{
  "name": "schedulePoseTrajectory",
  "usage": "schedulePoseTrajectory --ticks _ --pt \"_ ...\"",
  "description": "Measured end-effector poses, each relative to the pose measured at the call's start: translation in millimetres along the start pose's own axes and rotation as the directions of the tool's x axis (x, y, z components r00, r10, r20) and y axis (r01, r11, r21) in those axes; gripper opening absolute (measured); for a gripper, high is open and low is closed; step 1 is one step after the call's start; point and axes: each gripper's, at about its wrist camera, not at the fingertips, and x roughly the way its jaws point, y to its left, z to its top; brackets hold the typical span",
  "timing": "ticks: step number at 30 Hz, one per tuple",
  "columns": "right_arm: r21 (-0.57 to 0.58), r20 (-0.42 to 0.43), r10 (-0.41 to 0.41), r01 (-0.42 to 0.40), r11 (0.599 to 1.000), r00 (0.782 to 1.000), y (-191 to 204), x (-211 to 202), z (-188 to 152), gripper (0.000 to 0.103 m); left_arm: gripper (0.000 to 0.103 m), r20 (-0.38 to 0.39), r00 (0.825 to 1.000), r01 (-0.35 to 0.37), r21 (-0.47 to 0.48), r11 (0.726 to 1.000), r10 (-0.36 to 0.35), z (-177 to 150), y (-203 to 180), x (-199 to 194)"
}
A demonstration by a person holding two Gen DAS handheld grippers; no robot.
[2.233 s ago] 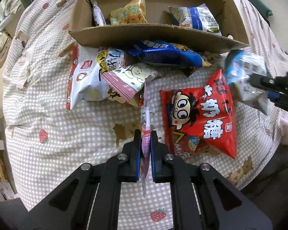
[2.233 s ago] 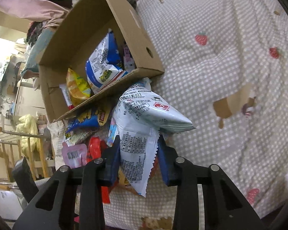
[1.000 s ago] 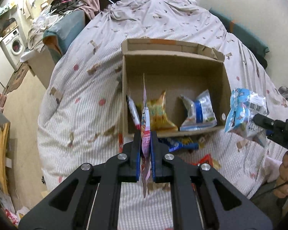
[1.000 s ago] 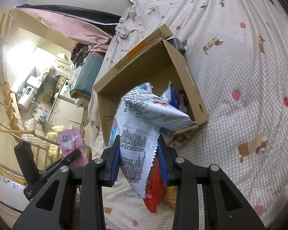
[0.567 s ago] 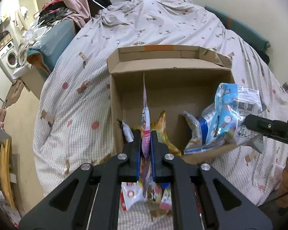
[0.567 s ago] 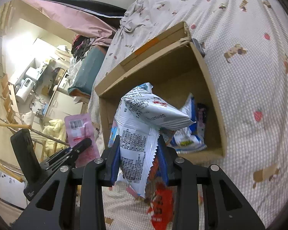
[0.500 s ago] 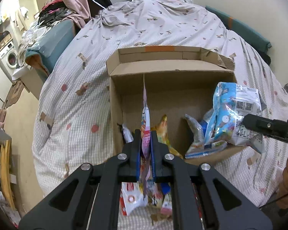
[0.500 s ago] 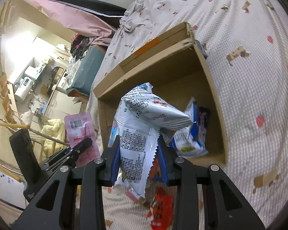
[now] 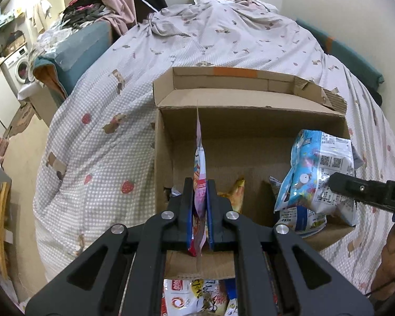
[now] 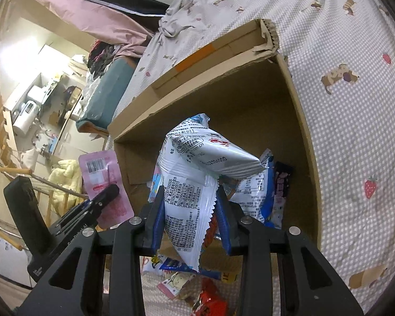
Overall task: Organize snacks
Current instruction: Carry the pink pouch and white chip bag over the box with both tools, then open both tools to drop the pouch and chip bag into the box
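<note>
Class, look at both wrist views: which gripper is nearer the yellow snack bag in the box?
Left. The left gripper hangs right beside the yellow bag; the right gripper sits toward the box's opposite side.

box [image 9: 250, 121]: brown cardboard, orange tape | bedsheet [image 9: 97, 142]: grey-white check, strawberries | left pouch [image 10: 102, 184]: pink | right packet [image 10: 197, 173]: white-blue, black print

My left gripper [image 9: 199, 205] points steeply down with its jaws pinched tight on a thin pink packet [image 9: 199, 173], while my right gripper [image 10: 191, 218] tilts down, jaws clamped on a puffy white bag [image 10: 197, 163].
</note>
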Motion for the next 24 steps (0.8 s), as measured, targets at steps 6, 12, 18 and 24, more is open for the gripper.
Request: schedulePoseTrajectory --ticks 6,12,18,24 --pt "0.051 -0.008 -0.015 0.016 0.999 1.000 -11.9 8.6 -4.7 0.039 0.007 -0.001 1.000 0.009 0.041 0.999 -0.009 -4.7 -11.7 7.5" --pt "0.044 -0.006 -0.014 0.014 0.999 1.000 -5.1 12.6 -2.0 0.039 0.007 0.008 1.000 0.007 0.046 0.999 -0.008 -5.0 -14.3 7.0" --pt "0.029 0.006 -0.005 0.005 1.000 1.000 0.1 13.0 -3.2 0.044 0.007 0.009 1.000 0.022 0.018 1.000 -0.022 -5.2 -9.6 5.8" --pt "0.015 0.042 0.012 -0.013 1.000 0.999 3.3 5.7 -2.8 0.067 0.007 -0.007 1.000 0.031 0.023 0.999 -0.031 -7.5 -10.0 6.7"
